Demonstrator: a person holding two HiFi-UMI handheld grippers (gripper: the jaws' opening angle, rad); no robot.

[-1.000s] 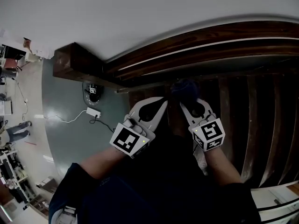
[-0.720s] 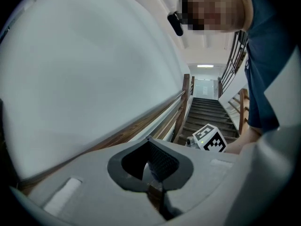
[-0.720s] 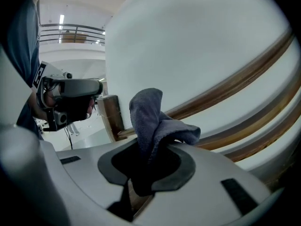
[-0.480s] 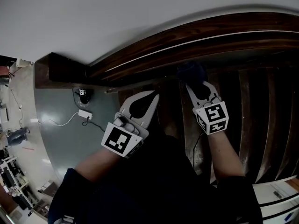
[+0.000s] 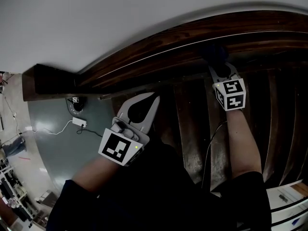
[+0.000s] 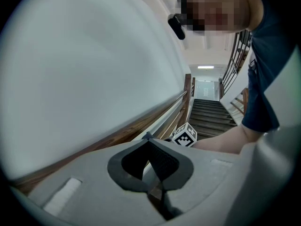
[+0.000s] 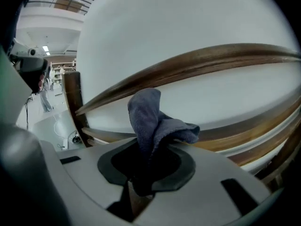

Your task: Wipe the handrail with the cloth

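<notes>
White wall (image 5: 120, 13) fills the top of the head view, and the dark wooden handrail (image 5: 192, 44) sweeps beneath it from left up to the right edge. Upper right, the right tool (image 5: 219, 67) is clamped on the blue-grey cloth (image 7: 153, 121), which is bunched past its tips right up at the rail. Centre-left and lower, the left tool (image 5: 155, 99) has its jaws pressed together on nothing, apart from the rail. Stairs (image 6: 211, 117) run away beyond.

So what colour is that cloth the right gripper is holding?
Dusky blue-grey, plain, no pattern; the cloth shows best in the right gripper view.
</notes>
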